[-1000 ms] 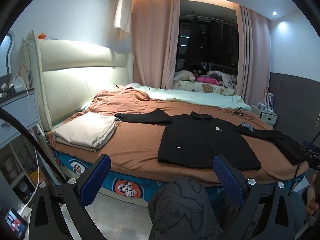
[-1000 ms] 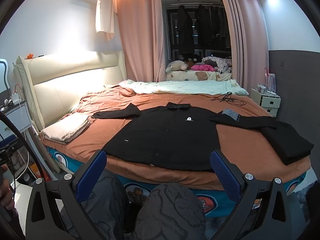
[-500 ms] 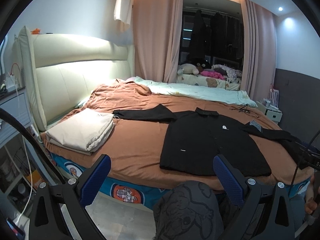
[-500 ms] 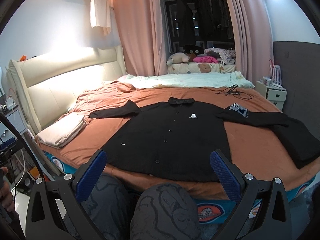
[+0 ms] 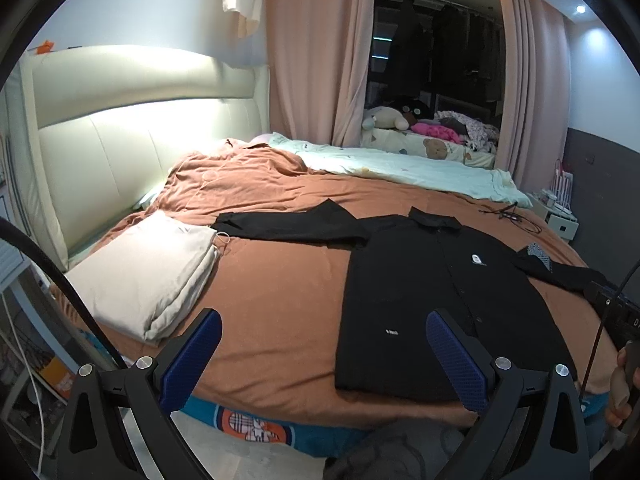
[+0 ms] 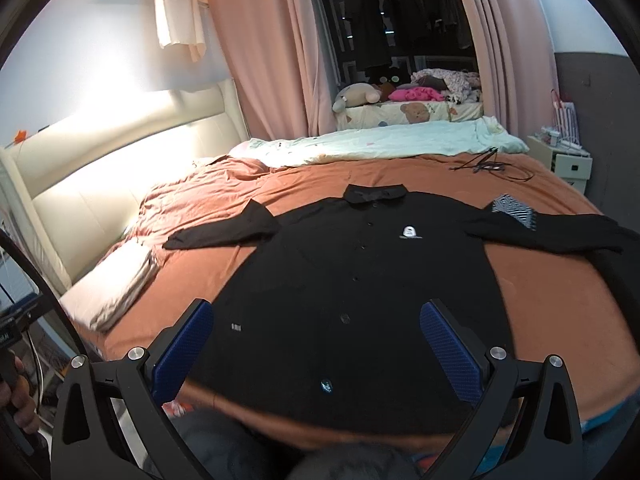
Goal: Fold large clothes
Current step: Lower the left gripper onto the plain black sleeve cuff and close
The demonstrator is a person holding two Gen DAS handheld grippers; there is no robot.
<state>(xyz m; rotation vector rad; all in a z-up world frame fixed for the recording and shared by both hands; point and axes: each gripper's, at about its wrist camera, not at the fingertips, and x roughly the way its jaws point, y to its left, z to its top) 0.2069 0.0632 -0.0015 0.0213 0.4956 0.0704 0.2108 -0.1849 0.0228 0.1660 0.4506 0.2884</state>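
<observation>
Both cameras sit closer to the bed (image 5: 280, 280) than half a second ago — the black shirt (image 6: 360, 280) fills far more of the right wrist view, and its hem now runs between that tool's blue pads, where before it lay clear ahead of them. In the left wrist view the headboard has slid leftward and the shirt's near left corner has come up beside the right-hand pad.

The shirt lies flat and face up on the rust-brown bedspread (image 6: 540, 292), collar toward the far side, buttons down the middle, both sleeves spread outward. Its left sleeve (image 5: 288, 226) reaches toward a folded cream cloth (image 5: 148, 272) near the headboard; the right sleeve ends beside a dark folded garment (image 6: 624, 280) at the bed's right edge.

The left tongs (image 5: 324, 354) hover over the near bed edge, spread wide and holding nothing, aimed at bare bedspread just left of the shirt. The right tongs (image 6: 316, 342) are likewise spread and empty, low above the shirt's lower front. A hand (image 5: 622, 384) grips a handle at the far right of the left wrist view; another hand (image 6: 20, 396) shows at the left edge of the right wrist view.
</observation>
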